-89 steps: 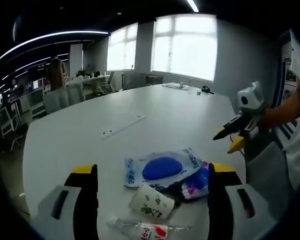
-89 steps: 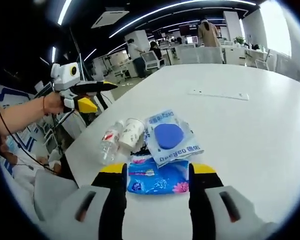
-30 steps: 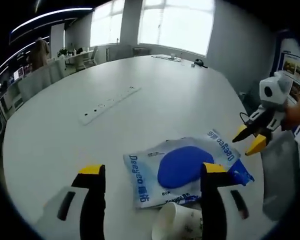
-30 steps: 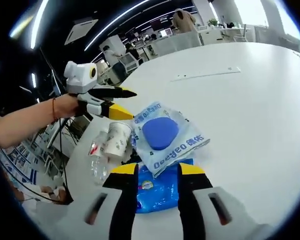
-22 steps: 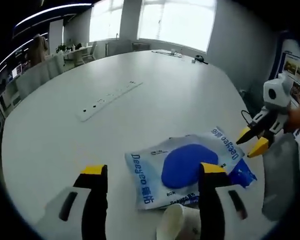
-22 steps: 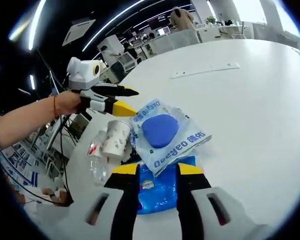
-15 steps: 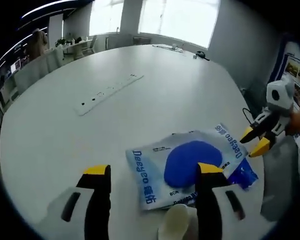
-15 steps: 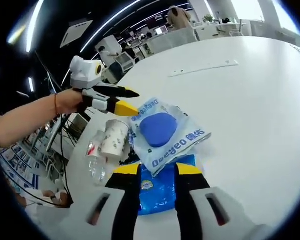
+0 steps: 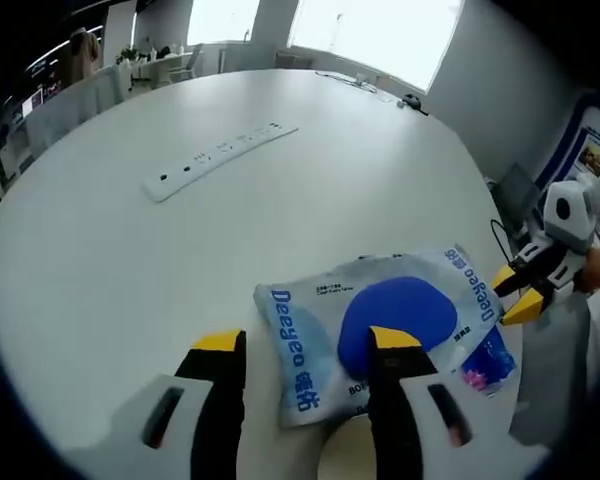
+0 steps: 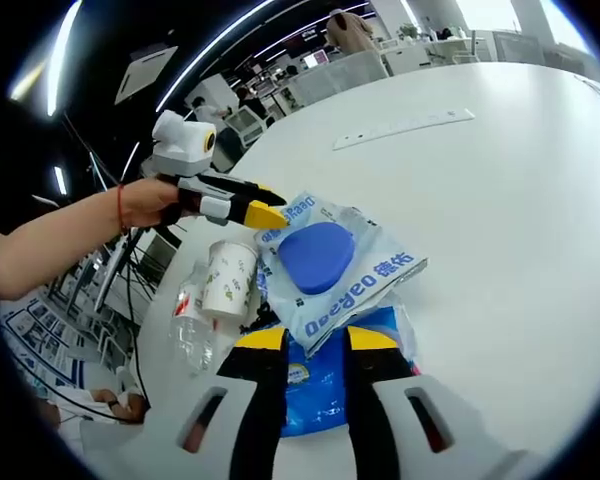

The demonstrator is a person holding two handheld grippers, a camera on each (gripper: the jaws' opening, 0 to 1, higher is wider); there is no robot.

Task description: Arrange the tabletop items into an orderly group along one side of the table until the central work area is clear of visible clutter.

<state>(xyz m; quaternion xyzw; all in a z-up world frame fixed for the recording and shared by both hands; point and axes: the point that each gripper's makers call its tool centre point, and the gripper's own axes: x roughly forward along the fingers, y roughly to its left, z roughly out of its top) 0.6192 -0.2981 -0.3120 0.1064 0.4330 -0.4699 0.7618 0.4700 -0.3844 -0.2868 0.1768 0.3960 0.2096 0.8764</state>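
- The white pouch (image 9: 380, 330) with a blue oval and blue lettering lies near one rounded edge of the white desk (image 9: 130, 250), overlapping a blue wipes packet (image 10: 325, 375).
- Just beside them lie a paper cup (image 10: 223, 280) on its side and a clear plastic bottle (image 10: 188, 325) (red label), closer to the desk edge.
- The left gripper (image 9: 302, 345) has its jaws apart, straddling the pouch's near end; whether they touch it I cannot tell.
- The right gripper (image 10: 315, 340) has its jaws narrowly apart around the blue packet; a firm clamp is unclear.
- A white power strip (image 9: 220, 160) lies well apart, toward the desk's middle.
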